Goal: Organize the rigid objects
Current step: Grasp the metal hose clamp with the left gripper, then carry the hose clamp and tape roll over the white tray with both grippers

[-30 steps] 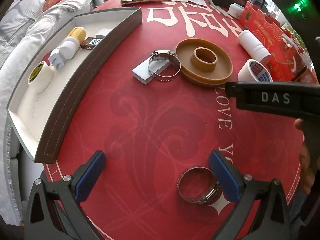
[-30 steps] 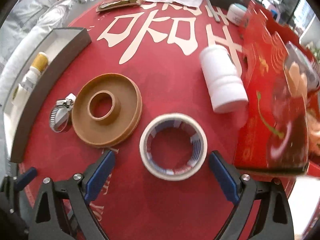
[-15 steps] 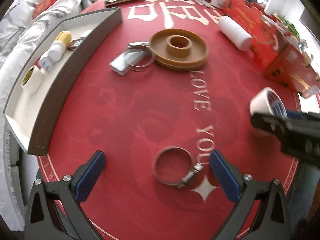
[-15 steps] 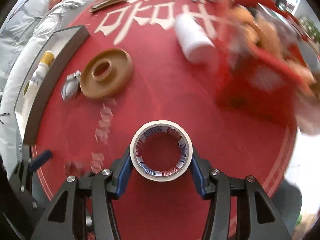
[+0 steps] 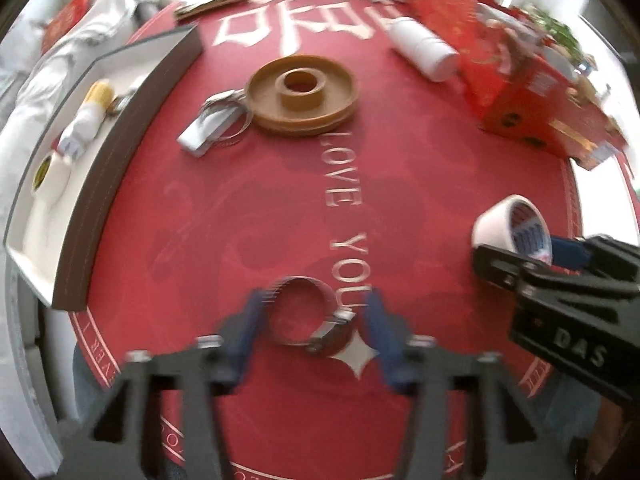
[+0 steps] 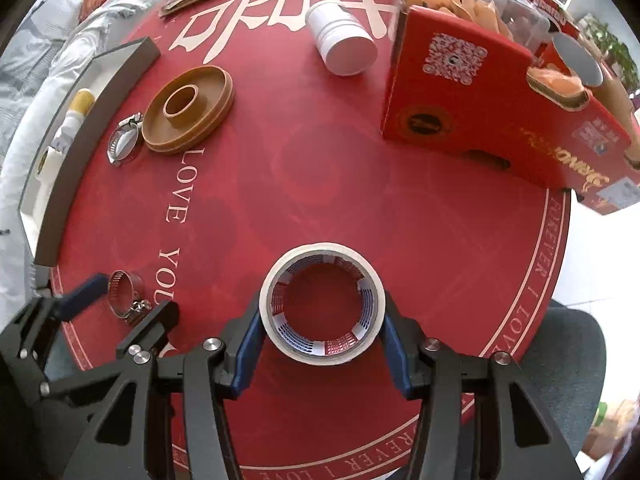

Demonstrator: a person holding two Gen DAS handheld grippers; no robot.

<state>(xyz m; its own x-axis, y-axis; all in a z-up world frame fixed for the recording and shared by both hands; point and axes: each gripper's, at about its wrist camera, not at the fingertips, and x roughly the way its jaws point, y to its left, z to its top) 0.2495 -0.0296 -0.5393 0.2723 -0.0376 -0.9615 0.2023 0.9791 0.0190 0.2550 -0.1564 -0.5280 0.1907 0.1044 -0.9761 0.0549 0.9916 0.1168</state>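
1. Red printed cloth (image 6: 340, 168) covers the round table, with white lettering across it and a cluttered sofa off its 10 o'clock edge.
2. At 9 o'clock sits the brown-walled tray (image 5: 100, 184), the likely destination. In the left wrist view it already holds a white bottle with a yellow cap (image 5: 86, 116) and a small tape roll (image 5: 50, 172), so part of the sorting looks done.
3. At 1 o'clock in the right wrist view stands a red carton (image 6: 480, 92), with a white jar (image 6: 344, 40) lying on its side just beside it.
4. A tan spool disc (image 6: 188, 108) rests at 11 o'clock, not yet moved.
5. The right gripper (image 6: 322, 328) is clamped on the masking tape roll (image 6: 322, 316), blue pads pressing both sides; the roll appears lifted clear of the cloth near 6 o'clock.
6. The left gripper (image 5: 312, 324) brackets a hose clamp (image 5: 308, 312) lying on the cloth at 7 o'clock. Its pads sit close on either side, but motion blur keeps me from telling whether they actually grip it.
7. A second hose clamp (image 5: 224, 120) lies over a small grey block (image 5: 204, 132), touching the disc, still to be collected.
8. My judgement: roughly the midpoint, with the disc, jar, both clamps and the held tape left to stow.
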